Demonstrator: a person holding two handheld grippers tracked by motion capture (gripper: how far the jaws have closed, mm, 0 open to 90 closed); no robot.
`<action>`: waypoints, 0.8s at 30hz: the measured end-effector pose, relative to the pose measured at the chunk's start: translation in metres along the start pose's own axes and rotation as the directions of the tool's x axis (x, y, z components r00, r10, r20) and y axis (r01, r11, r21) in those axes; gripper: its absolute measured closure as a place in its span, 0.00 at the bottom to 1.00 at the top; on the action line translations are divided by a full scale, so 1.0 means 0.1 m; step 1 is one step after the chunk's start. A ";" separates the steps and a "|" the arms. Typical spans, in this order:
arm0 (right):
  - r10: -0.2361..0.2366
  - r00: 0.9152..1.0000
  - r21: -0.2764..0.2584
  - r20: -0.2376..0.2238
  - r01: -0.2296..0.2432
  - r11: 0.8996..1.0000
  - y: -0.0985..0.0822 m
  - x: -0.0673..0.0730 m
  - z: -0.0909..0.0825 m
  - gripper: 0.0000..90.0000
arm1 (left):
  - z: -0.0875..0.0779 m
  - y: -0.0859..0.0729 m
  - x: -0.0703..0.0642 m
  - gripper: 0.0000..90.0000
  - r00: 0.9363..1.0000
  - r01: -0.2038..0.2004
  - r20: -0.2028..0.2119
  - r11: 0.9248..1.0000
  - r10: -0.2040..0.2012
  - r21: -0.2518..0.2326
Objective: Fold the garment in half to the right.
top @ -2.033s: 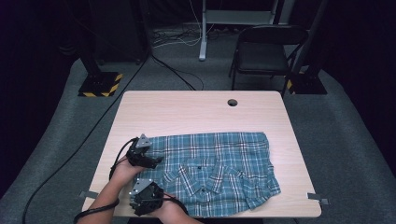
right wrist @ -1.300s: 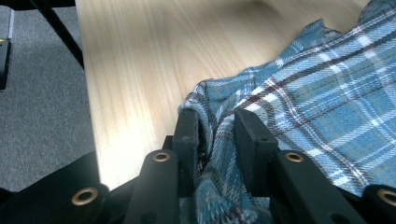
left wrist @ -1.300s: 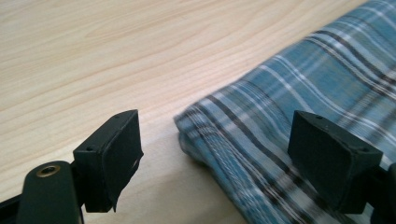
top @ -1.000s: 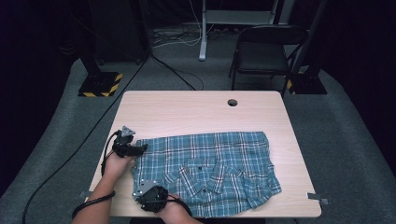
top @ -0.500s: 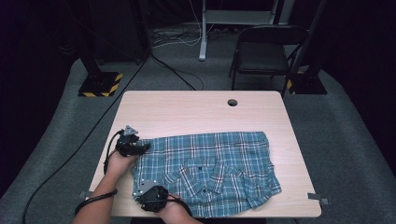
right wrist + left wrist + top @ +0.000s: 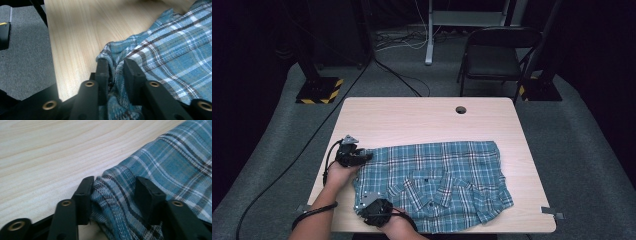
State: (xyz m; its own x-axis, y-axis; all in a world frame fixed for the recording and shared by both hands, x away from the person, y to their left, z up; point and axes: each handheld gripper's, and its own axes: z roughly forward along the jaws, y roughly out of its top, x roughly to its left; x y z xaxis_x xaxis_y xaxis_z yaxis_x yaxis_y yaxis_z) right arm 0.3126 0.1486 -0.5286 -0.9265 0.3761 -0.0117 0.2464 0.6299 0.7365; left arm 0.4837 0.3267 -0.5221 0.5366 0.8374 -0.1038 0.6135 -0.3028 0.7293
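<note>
A: High view: the shirt [image 6: 437, 185] lies spread on the near half of the table [image 6: 422, 120], and both grippers sit at its left edge. The left gripper [image 6: 362, 157] is at the far left corner, the right gripper [image 6: 371, 204] at the near left corner.

B: So this is the grab before a fold, I'd say. How are the jaws?

A: In the left gripper view the jaws straddle a bunched corner of cloth [image 6: 112, 195]. They have just been closing, but the right one does not look pressed onto the cloth yet, so I'd call that grip unfinished. In the right gripper view the jaws stand close together with a fold of the hem [image 6: 115, 67] pinched between them: clenched on the shirt.

B: Next move?

A: Likely the left jaws need to finish closing, then both hands should lift together and carry the left edge across. Lifting early could let the far corner slip.

B: What differs from two seconds ago?

A: Then both grippers were farther in over the shirt's left part and nearer each other. Now they are apart, one at each corner.
</note>
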 end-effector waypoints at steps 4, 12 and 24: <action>0.008 1.000 0.012 -0.014 -0.007 1.000 0.01 -0.02 -0.02 0.91 | 0.00 -0.01 -0.01 0.79 0.998 0.024 0.057 1.000 -0.024 -0.010; -0.030 0.999 -0.019 -0.018 0.030 0.999 0.10 -0.03 -0.16 0.92 | -0.18 0.16 -0.08 0.82 0.999 0.007 0.032 0.999 -0.006 -0.046; -0.116 0.989 -0.281 -0.095 0.086 0.956 0.93 0.13 -0.62 0.93 | -1.42 0.87 -0.03 0.82 0.987 -0.092 -0.129 0.996 0.091 -0.002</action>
State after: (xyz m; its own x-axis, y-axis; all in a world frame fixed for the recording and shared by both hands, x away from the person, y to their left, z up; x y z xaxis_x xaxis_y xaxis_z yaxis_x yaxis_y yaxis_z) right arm 0.3055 0.1701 -0.4185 -0.9717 0.2339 -0.0330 0.0764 0.4437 0.8929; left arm 0.4528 0.3623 -0.3624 0.5110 0.8580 0.0515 0.5601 -0.3778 0.7372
